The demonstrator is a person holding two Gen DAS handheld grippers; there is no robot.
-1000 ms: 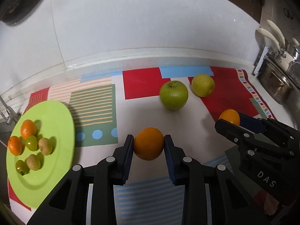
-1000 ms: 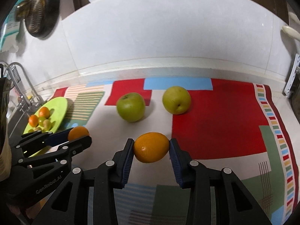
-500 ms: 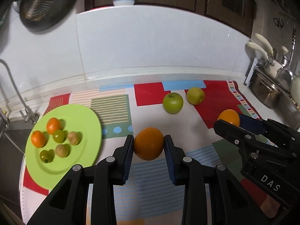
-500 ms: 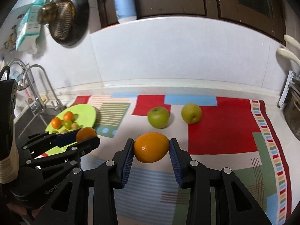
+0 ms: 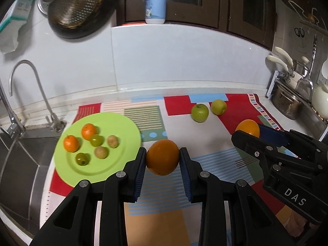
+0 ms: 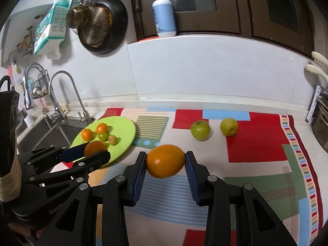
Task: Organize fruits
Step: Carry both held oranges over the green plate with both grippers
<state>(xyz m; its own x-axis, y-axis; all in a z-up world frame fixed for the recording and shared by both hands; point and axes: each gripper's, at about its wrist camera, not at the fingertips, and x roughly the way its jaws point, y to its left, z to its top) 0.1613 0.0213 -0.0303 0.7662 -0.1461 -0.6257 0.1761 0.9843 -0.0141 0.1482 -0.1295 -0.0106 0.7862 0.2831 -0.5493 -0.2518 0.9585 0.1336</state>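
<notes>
Roughly midway through sorting, judging by layout. Patterned mat (image 5: 205, 164) covering counter beside sink; taken as landmark.

Lime-green plate (image 5: 123, 127) on mat's sink-side end, already loaded: two mandarins, two small green fruits, two small brownish ones.

Left gripper (image 5: 163, 157) clamped on an orange (image 5: 163, 157), held off mat, near plate's inner rim. Right gripper (image 6: 165, 161) likewise clamped on second orange (image 6: 165, 161), above mat's middle. Blue pads pressing both fruits from either side.

Green apple (image 6: 200, 130) and yellow-green apple (image 6: 229, 126) lying on mat's far side, near each other, well apart from plate, untouched.

Left to do, by estimate: both oranges set down on or by plate, then the two apples collected.

Writing: "DAS" on right gripper's body, seen from left wrist; "GenR…" partly legible on left gripper's body, seen from right wrist. Print on blue-and-white bottle (image 6: 164, 16) on ledge above mat too small to read.
</notes>
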